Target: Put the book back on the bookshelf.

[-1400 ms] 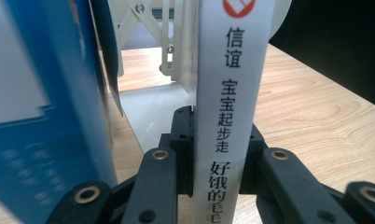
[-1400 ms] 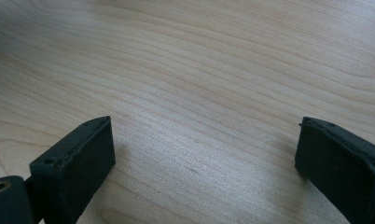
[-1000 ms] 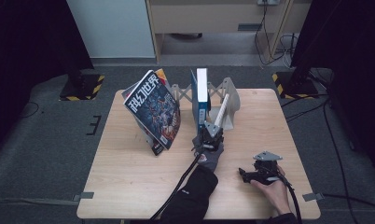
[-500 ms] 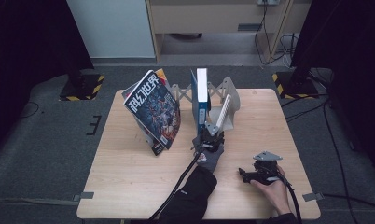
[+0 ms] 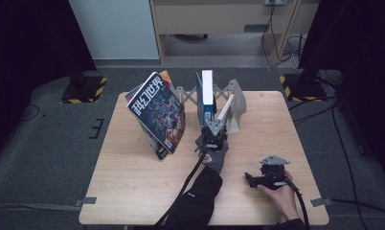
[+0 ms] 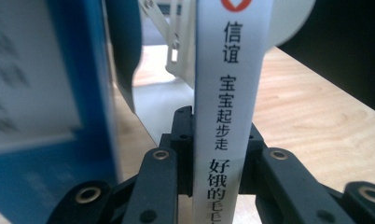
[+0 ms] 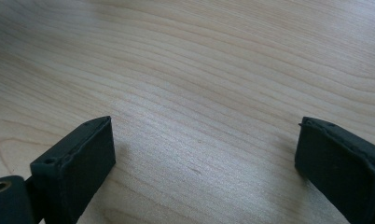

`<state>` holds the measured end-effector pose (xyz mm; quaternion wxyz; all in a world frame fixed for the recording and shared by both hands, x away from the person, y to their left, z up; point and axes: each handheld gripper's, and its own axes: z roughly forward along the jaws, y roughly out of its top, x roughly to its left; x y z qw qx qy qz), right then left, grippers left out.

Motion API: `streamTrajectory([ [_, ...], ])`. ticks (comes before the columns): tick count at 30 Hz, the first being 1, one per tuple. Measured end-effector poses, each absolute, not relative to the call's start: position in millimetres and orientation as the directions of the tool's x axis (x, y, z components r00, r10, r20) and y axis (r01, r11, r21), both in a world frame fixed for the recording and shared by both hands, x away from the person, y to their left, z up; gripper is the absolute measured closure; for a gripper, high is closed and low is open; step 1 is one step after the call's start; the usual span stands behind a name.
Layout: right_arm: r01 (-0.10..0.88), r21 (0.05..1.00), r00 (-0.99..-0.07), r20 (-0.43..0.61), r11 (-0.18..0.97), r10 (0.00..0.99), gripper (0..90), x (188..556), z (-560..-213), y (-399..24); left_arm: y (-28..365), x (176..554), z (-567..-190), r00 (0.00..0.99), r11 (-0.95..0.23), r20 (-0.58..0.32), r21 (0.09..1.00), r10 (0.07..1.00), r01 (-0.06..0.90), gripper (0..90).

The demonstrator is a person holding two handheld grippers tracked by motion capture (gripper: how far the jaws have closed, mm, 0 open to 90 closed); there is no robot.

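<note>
From the high view, my left gripper [image 5: 213, 128] reaches into the wooden book rack [image 5: 236, 103] at a slim white book [image 5: 208, 88]. In the left gripper view, its just-closing jaws clamp that book's spine; seating or withdrawal remains. In the right gripper view, my right gripper [image 7: 204, 154] gapes wide over bare table [image 7: 199, 70].

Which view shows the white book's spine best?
The left gripper view: the white book stands close up, its spine lettering readable, between the left gripper fingers. The high view shows it small, upright in the rack. The right gripper view faces bare table.
</note>
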<state>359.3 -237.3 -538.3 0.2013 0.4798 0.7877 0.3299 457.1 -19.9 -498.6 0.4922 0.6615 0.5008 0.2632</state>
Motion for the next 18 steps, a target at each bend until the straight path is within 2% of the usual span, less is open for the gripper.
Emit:
streamTrajectory([
  [8,0.624,0.711,-0.462,0.004,0.323,0.887,5.5,358.8,-538.2,-236.9,-31.1,456.3,-497.2,0.352,-0.033,-0.116,0.920,0.929,0.390,73.3],
  [12,0.624,0.711,-0.469,0.009,0.324,0.883,5.8,359.2,-538.1,-236.6,-36.2,453.6,-499.4,0.375,-0.073,-0.092,0.913,0.922,0.402,71.0],
  [15,0.626,0.706,-0.469,0.003,0.330,0.883,6.0,357.4,-537.4,-236.2,-36.4,455.4,-503.9,0.384,-0.063,-0.120,0.900,0.915,0.431,69.1],
  [18,0.625,0.707,-0.475,0.006,0.332,0.880,5.9,357.4,-537.4,-236.2,-40.5,452.3,-504.2,0.422,-0.097,-0.096,0.905,0.902,0.415,65.7],
])
